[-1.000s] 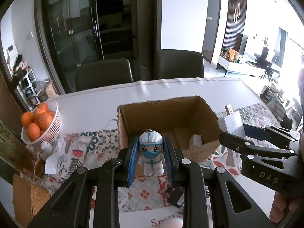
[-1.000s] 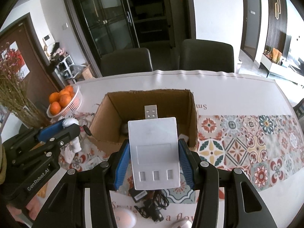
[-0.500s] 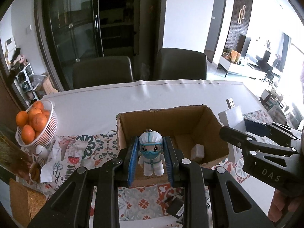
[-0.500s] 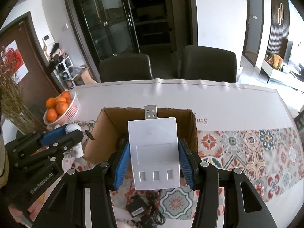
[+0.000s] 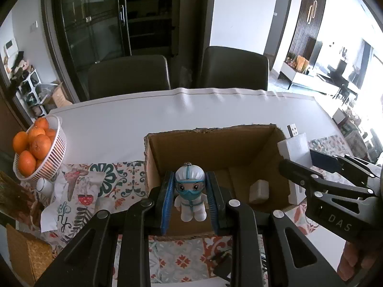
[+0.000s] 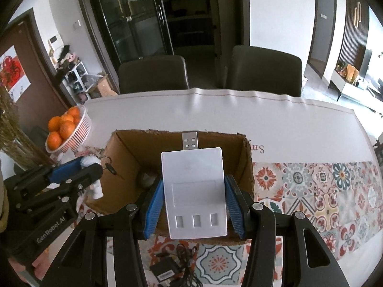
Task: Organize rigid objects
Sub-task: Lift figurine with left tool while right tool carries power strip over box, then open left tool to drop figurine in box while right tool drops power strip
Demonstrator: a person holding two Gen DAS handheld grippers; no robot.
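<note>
Centrally, an open cardboard box [image 6: 246, 167] stands on the cloth-covered table [image 6: 287, 124]. Right gripper [image 6: 194, 205] pinches a white USB hub [image 6: 194, 186] above the box's near wall. Left gripper [image 5: 190, 202] clamps a small masked figurine [image 5: 190, 193] upright over the box's near-left edge.

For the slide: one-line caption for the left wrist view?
Left gripper holds a masked toy figure over the open cardboard box; right gripper brings a white USB device alongside.
</note>
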